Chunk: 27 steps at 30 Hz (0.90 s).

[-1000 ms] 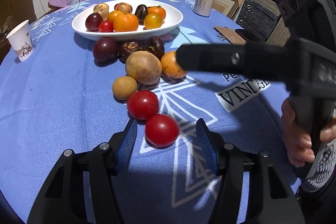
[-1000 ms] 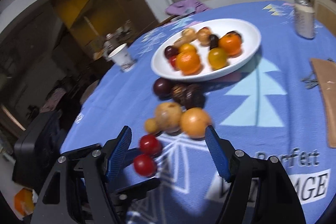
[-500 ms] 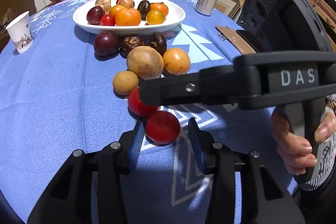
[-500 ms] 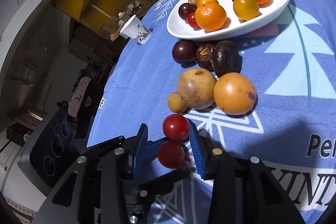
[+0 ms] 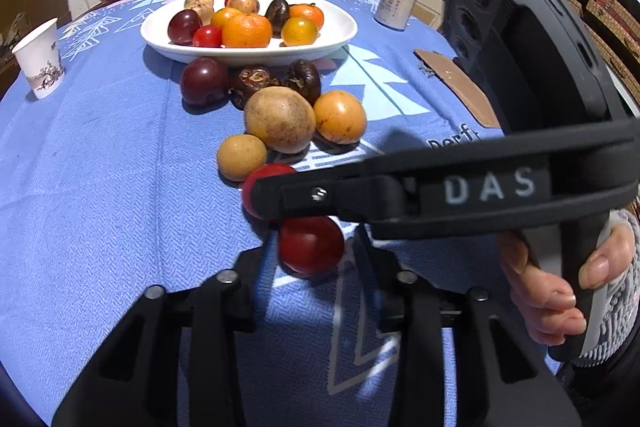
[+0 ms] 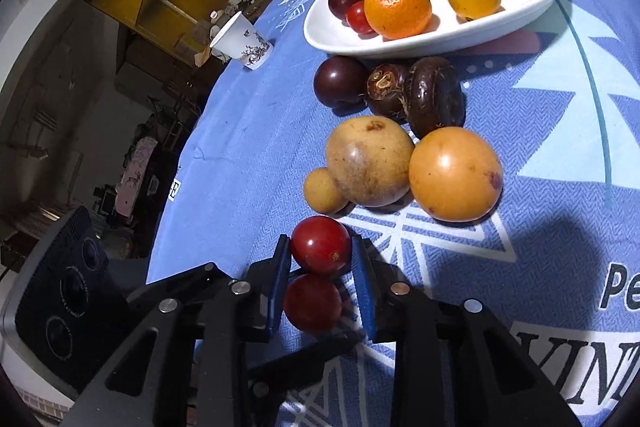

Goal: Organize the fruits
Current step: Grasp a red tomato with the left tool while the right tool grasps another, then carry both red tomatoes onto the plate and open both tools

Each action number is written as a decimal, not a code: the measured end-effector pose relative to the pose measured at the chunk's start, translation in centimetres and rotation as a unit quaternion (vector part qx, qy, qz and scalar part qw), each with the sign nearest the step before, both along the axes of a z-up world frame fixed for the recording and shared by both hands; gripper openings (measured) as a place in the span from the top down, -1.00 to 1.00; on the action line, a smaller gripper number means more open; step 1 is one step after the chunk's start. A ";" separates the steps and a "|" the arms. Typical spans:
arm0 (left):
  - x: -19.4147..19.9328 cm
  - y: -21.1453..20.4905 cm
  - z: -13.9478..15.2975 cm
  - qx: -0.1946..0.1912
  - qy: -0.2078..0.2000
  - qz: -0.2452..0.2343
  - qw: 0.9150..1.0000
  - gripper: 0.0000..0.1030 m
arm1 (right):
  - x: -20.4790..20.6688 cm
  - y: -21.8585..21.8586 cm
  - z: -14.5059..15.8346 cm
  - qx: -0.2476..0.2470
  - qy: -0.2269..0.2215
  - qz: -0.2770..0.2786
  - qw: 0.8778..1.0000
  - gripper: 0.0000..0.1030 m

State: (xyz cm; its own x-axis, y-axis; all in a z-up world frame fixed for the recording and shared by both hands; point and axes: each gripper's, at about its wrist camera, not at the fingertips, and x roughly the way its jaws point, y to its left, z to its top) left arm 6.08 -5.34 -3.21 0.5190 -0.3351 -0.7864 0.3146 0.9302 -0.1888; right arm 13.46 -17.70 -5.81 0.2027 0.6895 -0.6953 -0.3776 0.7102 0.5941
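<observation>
On the herringbone-weave blue cloth [image 5: 100, 187], your left gripper [image 5: 310, 247] has just closed on the near glossy round tomato [image 5: 310, 245]; your right gripper [image 6: 320, 255] has just closed on the far tomato [image 6: 320, 245], beside the small tan fruit [image 6: 324, 189].

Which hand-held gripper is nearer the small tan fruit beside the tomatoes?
Right. The right hand-held gripper has just closed on the tomato next to the small tan fruit; the left hand-held gripper grips the tomato behind it.
</observation>
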 end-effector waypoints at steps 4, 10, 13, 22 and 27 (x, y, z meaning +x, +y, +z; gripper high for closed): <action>0.0 0.1 0.0 -0.004 -0.003 0.003 1.000 0.40 | -1.1 -0.6 1.6 -0.021 -0.062 -0.019 0.998 0.41; -0.7 0.2 1.0 0.028 -0.049 0.035 0.998 0.40 | -4.0 -2.0 5.0 -0.103 -0.221 -0.087 0.966 0.41; -0.7 0.3 1.3 0.039 -0.057 0.049 0.996 0.40 | -3.9 -3.0 5.3 -0.100 -0.224 -0.102 0.964 0.41; -0.4 2.4 4.1 0.086 -0.134 0.131 0.979 0.40 | -3.4 -3.8 5.7 -0.120 -0.245 -0.145 0.951 0.41; 2.2 3.2 8.4 0.077 -0.163 0.146 0.973 0.40 | -2.6 -5.2 8.5 -0.115 -0.272 -0.170 0.940 0.41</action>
